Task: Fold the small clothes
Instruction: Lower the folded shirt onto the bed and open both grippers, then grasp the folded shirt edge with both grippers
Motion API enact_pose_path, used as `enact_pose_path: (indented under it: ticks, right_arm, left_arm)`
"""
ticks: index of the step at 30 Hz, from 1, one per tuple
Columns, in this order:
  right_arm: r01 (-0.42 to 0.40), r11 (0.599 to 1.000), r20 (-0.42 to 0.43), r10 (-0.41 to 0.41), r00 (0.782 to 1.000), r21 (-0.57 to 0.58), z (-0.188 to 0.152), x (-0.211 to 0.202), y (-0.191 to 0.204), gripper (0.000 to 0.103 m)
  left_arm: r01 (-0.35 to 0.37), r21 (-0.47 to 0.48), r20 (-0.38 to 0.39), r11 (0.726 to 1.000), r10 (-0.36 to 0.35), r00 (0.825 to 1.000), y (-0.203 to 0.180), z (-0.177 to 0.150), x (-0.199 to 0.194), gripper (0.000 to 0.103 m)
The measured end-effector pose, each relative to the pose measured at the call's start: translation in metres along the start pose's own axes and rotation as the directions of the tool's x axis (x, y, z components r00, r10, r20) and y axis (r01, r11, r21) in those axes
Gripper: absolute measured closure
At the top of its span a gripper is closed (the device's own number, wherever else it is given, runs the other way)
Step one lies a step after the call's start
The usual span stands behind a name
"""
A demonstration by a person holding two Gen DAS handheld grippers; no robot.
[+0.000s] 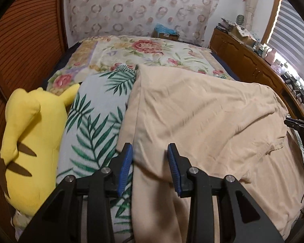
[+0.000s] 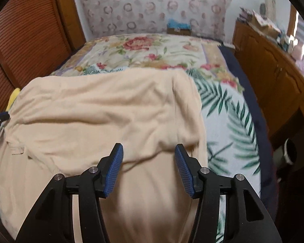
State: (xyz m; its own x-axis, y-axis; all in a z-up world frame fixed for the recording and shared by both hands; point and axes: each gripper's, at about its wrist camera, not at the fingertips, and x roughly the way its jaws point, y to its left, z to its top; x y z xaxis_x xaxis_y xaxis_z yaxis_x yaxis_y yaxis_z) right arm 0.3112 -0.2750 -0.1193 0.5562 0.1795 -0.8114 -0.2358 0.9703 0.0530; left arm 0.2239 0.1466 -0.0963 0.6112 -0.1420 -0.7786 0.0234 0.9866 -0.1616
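**Both grippers parted above a folded beige garment on the bed**

The left gripper point(image 1: 150, 147) has its blue pads point(image 1: 125, 168) spread apart with nothing pinched; the beige garment point(image 1: 202, 121) lies below and between them, near its left edge. The right gripper point(image 2: 149, 148) stands wider, its ribbed blue pads point(image 2: 113, 168) clear of the cloth, over the garment's folded-over near edge on the right side.

The garment is spread across a leaf-print cover point(image 1: 95, 121), its upper layer doubled toward the grippers, with a hem showing at one side. Left of it lies a yellow plush toy point(image 1: 30, 137), touching the leaf-print cover. Beyond is a floral quilt point(image 2: 148, 50), then a patterned headboard cover point(image 1: 135, 8). A wooden dresser point(image 2: 273, 70) runs along the right, cluttered on top.
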Motion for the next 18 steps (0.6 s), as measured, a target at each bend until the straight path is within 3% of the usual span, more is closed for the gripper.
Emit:
enact_pose_path:
  ticks: [12, 14, 16, 18]
  right_arm:
    - [0.009, 1.0, 0.022, -0.009, 1.0, -0.005, 0.003, 0.009, 0.014, 0.049]
    - [0.019, 1.0, 0.027, -0.019, 0.999, -0.008, 0.004, 0.01, 0.018, 0.049]
    - [0.03, 0.999, 0.032, -0.03, 0.999, -0.011, 0.006, 0.011, 0.019, 0.049]
    - [0.037, 0.999, 0.037, -0.036, 0.999, -0.013, 0.005, 0.012, 0.02, 0.049]
  left_arm:
    - [0.002, -0.015, 0.018, 1.0, -0.002, 1.0, -0.003, -0.003, 0.001, 0.069]
    - [0.019, 0.013, 0.035, 1.0, -0.019, 0.999, -0.008, -0.001, -0.002, 0.077]
    - [0.03, 0.031, 0.04, 0.999, -0.031, 0.999, -0.011, 0.004, -0.003, 0.093]
    - [0.031, 0.049, 0.053, 0.998, -0.034, 0.998, -0.014, 0.007, -0.005, 0.098]
